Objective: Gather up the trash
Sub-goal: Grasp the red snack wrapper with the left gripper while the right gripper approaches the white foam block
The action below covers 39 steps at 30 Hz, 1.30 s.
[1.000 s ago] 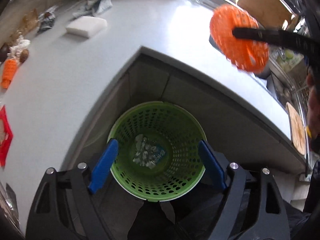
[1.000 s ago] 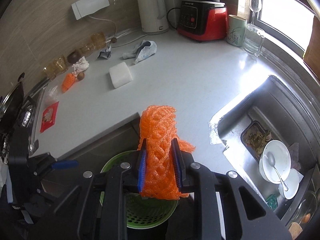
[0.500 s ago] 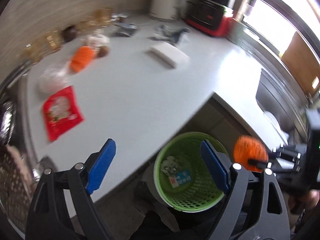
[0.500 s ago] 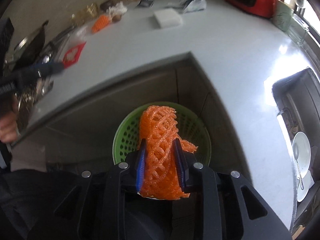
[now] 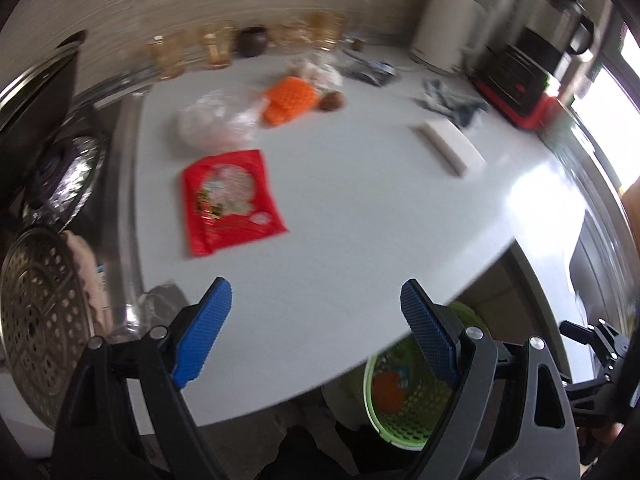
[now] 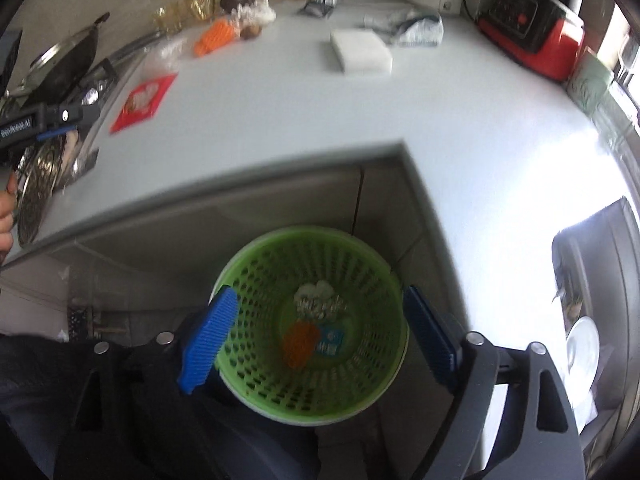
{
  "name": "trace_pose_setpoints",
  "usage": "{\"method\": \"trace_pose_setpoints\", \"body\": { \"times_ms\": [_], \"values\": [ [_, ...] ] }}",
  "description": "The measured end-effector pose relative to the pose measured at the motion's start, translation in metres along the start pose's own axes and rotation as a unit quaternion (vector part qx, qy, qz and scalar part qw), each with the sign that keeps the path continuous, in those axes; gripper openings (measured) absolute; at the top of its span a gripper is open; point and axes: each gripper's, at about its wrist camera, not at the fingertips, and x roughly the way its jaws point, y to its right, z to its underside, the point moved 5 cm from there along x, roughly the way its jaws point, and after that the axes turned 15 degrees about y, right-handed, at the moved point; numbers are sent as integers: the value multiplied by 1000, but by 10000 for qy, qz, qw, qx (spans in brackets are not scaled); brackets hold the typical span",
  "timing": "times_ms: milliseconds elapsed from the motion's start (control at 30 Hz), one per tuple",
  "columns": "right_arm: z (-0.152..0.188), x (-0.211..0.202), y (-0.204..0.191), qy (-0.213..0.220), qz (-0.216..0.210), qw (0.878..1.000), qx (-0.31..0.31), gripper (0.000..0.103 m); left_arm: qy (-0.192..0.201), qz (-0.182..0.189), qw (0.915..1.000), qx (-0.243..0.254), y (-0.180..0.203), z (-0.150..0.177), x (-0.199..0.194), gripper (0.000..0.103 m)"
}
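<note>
My right gripper (image 6: 316, 332) is open and empty above the green perforated basket (image 6: 384, 280) on the floor. An orange foam net (image 6: 300, 344) lies in the basket beside a crumpled foil wrapper (image 6: 318, 300) and a blue packet (image 6: 330, 342). My left gripper (image 5: 316, 328) is open and empty over the counter's front edge. On the white counter (image 5: 360, 208) lie a red snack packet (image 5: 228, 200), a second orange foam net (image 5: 290, 98), a clear plastic bag (image 5: 212, 120) and a white sponge block (image 5: 450, 148). The basket also shows in the left wrist view (image 5: 404, 428).
A red blender (image 6: 532, 40), a white kettle (image 5: 444, 32) and a crumpled cloth (image 5: 452, 100) stand at the back of the counter. Amber glasses (image 5: 212, 46) line the wall. A stove with a perforated steamer plate (image 5: 36, 320) is at left. The sink (image 6: 600, 300) with dishes is at right.
My right gripper opened and the orange foam net dropped into the basket. My left gripper swung up from the basket and left over the counter, towards the red packet.
</note>
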Motion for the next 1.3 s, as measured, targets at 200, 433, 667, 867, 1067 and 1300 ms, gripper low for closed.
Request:
{"method": "trace_pose_setpoints", "body": {
  "times_ms": [200, 433, 667, 867, 1067, 1300],
  "values": [
    [-46, 4, 10, 478, 151, 9987, -24, 95, 137, -526, 9977, -414, -34, -22, 17, 88],
    [-100, 18, 15, 925, 148, 9956, -28, 101, 127, -862, 9945, -582, -53, -37, 44, 91],
    [-140, 40, 21, 1059, 125, 9943, -10, 101, -109, -1049, 9920, -699, -58, -41, 83, 92],
    [-156, 60, 29, 1019, 97, 9947, 57, 101, -318, -1275, 9888, -706, -65, -38, 111, 92],
    [-163, 80, 34, 908, 23, 9958, 93, 101, -497, -1361, 9865, -758, -68, -34, 131, 92],
    [-167, 94, 38, 843, 5, 9964, 109, 101, -503, -1412, 9866, -638, -61, -37, 141, 92]
  ]
}}
